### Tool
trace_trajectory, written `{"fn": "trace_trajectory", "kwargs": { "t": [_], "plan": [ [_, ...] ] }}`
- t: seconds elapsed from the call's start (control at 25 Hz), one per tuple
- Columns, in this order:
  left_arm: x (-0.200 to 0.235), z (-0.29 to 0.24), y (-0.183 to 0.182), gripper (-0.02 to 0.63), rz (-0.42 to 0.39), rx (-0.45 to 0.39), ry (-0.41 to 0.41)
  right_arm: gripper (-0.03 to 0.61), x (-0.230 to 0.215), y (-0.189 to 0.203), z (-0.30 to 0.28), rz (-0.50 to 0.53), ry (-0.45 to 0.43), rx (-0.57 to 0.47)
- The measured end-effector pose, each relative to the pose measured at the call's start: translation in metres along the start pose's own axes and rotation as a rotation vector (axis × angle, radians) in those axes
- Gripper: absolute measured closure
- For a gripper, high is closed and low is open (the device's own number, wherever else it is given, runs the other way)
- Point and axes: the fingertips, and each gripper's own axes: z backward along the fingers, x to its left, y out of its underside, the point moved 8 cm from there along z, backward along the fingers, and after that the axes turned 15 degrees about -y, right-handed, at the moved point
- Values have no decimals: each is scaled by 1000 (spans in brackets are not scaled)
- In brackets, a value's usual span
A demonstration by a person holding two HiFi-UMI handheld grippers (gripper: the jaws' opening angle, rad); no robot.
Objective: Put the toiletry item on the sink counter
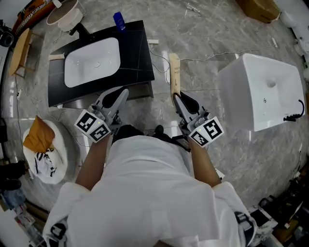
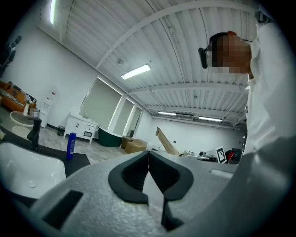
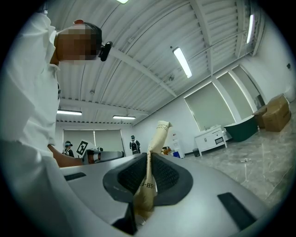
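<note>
1. Toiletry item (image 1: 174,72): a cream tube with print on it, clamped by its lower end between the right gripper's (image 1: 177,99) dark pads. It sticks out forward over the floor, just off the right edge of the sink counter (image 1: 137,53) and not touching it.
2. Left gripper (image 1: 121,94): its jaws are pressed together with nothing between them, held in the air near the counter's front edge.
3. The counter is a black slab with a white basin (image 1: 91,55) sunk into it. A dark faucet (image 1: 79,29) stands at its back, and a blue bottle (image 1: 119,21) stands upright at the far right corner.
4. The floor (image 1: 207,43) is grey marble, with a thin white cable (image 1: 212,55) trailing across it.
5. To the right, well apart from the counter, sits a big white ceramic basin unit (image 1: 260,91). To the left is a round white fixture (image 1: 63,149) with an orange cloth (image 1: 38,135) lying on it. A cardboard box (image 1: 258,8) sits at the far side.
6. Overhead is a ribbed white ceiling with strip lights (image 3: 183,62).
</note>
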Motion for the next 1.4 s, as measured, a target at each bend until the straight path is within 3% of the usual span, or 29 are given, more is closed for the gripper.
{"fn": "trace_trajectory", "kwargs": {
  "t": [0.32, 0.52, 0.68, 1.0, 1.4],
  "plan": [
    [40, 3, 7, 597, 8, 20, -113, 535, -35, 20, -48, -67, -83, 39],
    [86, -4, 10, 597, 19, 20, -131, 535, -55, 36, -100, -79, -109, 123],
    [139, -19, 11, 597, 65, 36, -114, 535, -73, 52, -156, -78, -80, 176],
    [213, -49, 13, 597, 106, 47, -40, 535, -106, 65, -216, -64, -24, 320],
    [257, -83, 38, 597, 195, 133, 2, 535, -147, 94, -253, -78, 29, 423]
  ]
}}
